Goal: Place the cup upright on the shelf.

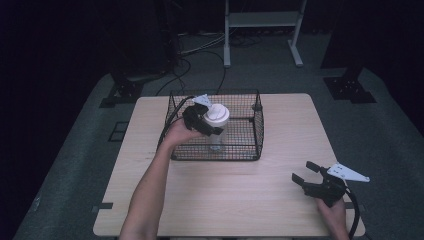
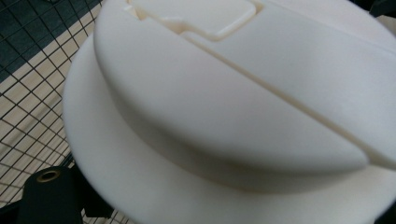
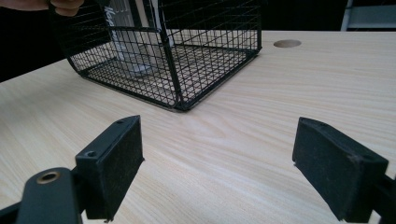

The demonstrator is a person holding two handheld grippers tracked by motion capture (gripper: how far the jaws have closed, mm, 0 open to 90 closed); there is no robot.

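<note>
Wire basket (image 1: pixel 257 131) — landmark; lidded cup (image 1: pixel 216 116) inside it near the left wall, left gripper (image 1: pixel 206 122) clamped apparently at its lid; right gripper (image 1: pixel 307 176) well right of the basket, jaws apart, empty. Risk — lid pops off, cup drops.

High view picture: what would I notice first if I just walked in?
Probably the white-lidded cup standing inside the black wire basket at the far side of the wooden table. The left tool is clamped shut at the cup's lid. Near the table's right corner, the right tool rests with open jaws, holding nothing.
</note>
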